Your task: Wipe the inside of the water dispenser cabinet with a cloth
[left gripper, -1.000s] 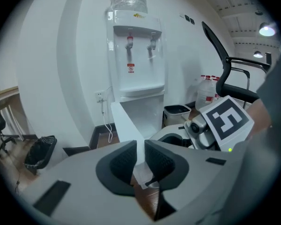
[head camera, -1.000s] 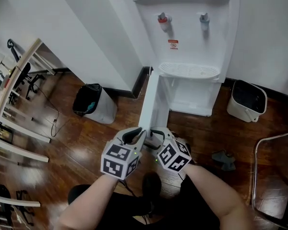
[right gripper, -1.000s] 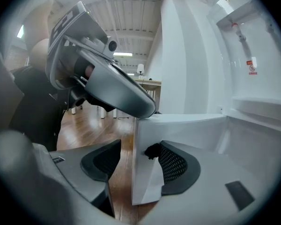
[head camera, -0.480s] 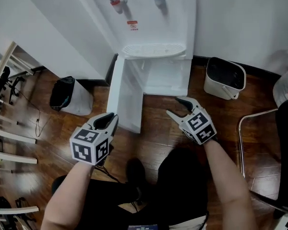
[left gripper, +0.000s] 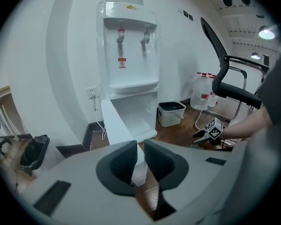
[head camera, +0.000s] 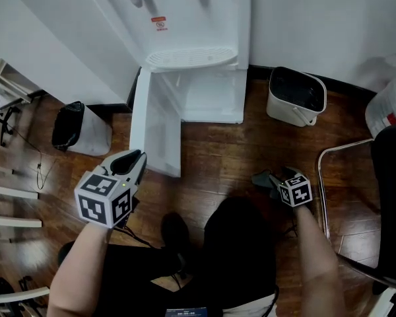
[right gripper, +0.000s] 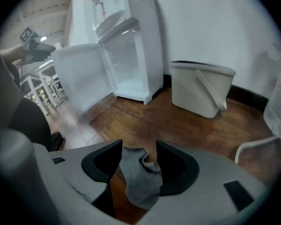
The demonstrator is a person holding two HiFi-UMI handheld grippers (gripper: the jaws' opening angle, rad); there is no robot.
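Note:
The white water dispenser (head camera: 185, 25) stands against the wall with its lower cabinet (head camera: 204, 98) open and its door (head camera: 152, 134) swung out to the left. My left gripper (head camera: 135, 160) hovers just off the door's front edge; its jaws stand a narrow gap apart and hold nothing (left gripper: 139, 149). A grey cloth (head camera: 259, 177) lies crumpled on the wooden floor to the right. My right gripper (head camera: 269, 181) is low over it, open. In the right gripper view the cloth (right gripper: 140, 182) shows between the two pads (right gripper: 138, 151), which do not press on it.
A white bucket-like bin (head camera: 296, 96) stands right of the dispenser, a black waste bin (head camera: 76, 127) to its left. A chair frame (head camera: 356, 197) and a water bottle (head camera: 389, 107) crowd the right side. The person's legs and shoe (head camera: 175, 233) are below.
My right gripper left the door's edge and swung right and down to the cloth on the floor. The left gripper stayed by the door. The head view panned right.

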